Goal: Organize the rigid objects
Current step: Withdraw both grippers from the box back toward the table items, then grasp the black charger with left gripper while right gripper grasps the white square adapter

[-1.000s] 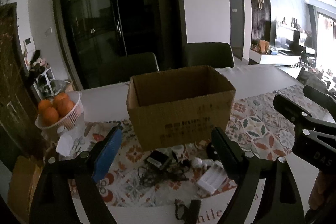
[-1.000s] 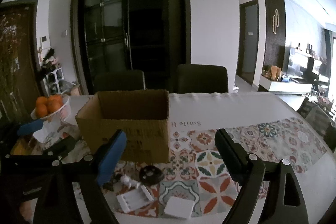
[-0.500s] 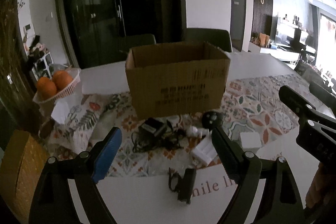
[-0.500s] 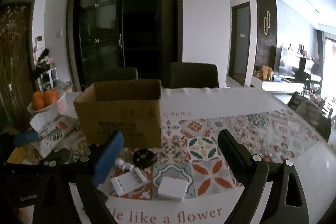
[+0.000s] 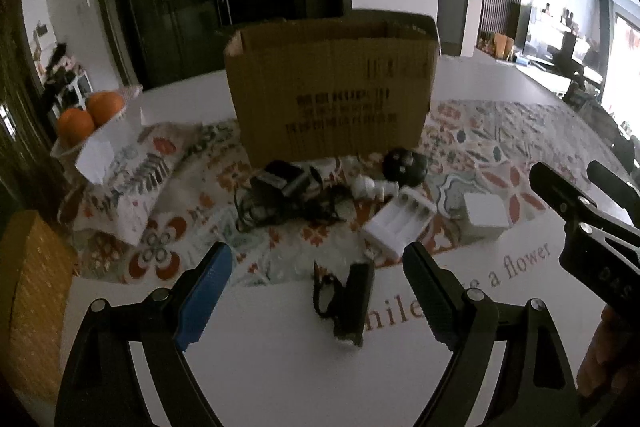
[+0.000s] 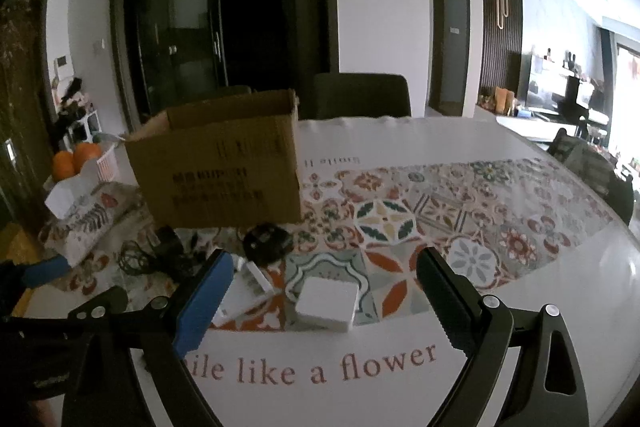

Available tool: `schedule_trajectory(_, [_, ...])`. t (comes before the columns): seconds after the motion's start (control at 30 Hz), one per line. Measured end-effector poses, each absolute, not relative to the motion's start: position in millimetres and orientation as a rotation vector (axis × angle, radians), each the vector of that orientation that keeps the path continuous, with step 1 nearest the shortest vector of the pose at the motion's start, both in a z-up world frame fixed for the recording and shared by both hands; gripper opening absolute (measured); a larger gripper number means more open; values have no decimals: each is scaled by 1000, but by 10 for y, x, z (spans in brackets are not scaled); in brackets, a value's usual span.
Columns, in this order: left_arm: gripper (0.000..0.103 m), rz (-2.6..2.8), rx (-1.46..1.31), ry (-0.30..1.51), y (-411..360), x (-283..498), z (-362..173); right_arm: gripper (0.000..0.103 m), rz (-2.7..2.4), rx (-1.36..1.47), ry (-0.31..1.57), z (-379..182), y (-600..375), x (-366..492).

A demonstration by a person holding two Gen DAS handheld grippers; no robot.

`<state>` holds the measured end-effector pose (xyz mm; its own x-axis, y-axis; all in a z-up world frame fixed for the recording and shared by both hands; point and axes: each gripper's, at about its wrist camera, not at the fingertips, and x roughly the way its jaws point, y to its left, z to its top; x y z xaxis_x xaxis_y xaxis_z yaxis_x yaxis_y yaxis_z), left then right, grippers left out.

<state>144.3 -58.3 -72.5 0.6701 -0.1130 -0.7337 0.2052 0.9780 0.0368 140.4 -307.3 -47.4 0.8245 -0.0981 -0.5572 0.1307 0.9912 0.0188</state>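
Both my claws hung wide open and empty above the table; my left gripper (image 5: 316, 267) framed the black stick (image 5: 354, 301), my right gripper (image 6: 324, 267) the white cube (image 6: 327, 303); the box (image 5: 332, 95) waited behind; I judged straddling each squarely before closing best.

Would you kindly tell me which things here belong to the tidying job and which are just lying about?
Job: cardboard box, white battery holder, white square box, black round device, black adapter.
Lying about: oranges, floral pouch.
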Motion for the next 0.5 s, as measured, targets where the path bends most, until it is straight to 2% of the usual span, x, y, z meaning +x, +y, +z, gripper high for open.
schedule_trajectory(0.5, [88,-218,102,980,-590,1487,-1194,94,-126,107,765,-981,-3130,1504])
